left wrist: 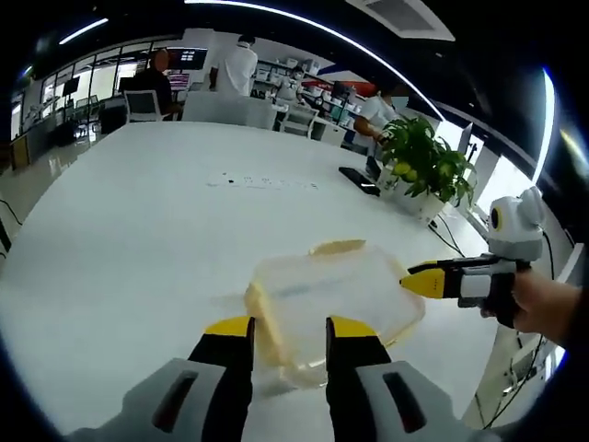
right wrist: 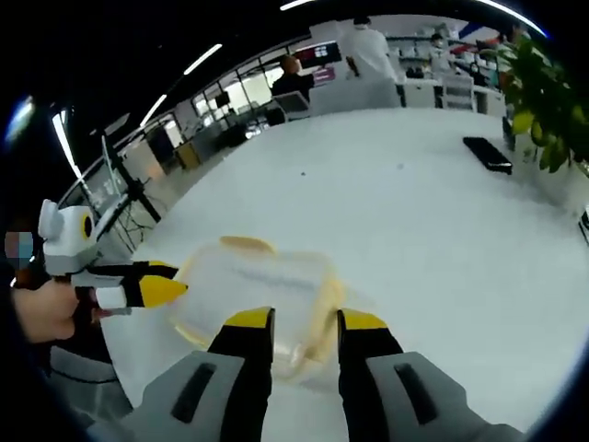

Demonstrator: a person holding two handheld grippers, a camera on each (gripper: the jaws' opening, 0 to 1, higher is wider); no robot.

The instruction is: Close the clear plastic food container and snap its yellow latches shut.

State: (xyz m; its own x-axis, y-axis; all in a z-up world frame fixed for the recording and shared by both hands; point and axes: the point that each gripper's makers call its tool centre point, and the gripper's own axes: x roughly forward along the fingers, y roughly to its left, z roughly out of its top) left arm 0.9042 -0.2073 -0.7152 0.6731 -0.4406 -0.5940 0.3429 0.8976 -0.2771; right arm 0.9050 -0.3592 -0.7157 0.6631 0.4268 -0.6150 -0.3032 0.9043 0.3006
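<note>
Clear, thin plastic is what the food container [left wrist: 327,299] is made of, so it is judged to be light, a little flexible and slippery on the smooth white table [left wrist: 138,230]; it could slide when it is pushed. In the left gripper view it lies near the table edge, just beyond the left gripper [left wrist: 288,327], whose yellow-tipped jaws stand apart with nothing between them. The lid appears to rest on the box. One yellow latch [left wrist: 337,247] is seen at the far rim and another [left wrist: 260,318] at the near left rim. The right gripper [left wrist: 425,279] comes in from the right, with its tip touching or just beside the container's edge; if its jaws are parted cannot be told here. A potted plant [left wrist: 428,166] stands well apart.

In the right gripper view the container [right wrist: 253,299] is just in front of the right gripper [right wrist: 306,322], whose jaws are released and hold nothing. A yellow latch [right wrist: 324,304] runs along the near right rim. The left gripper [right wrist: 158,290] points at the left edge. Pressure is best given on the latches, with the other rim steadied.

Whether the latches are already snapped cannot be made out, and the near rim is hidden behind the jaws.
</note>
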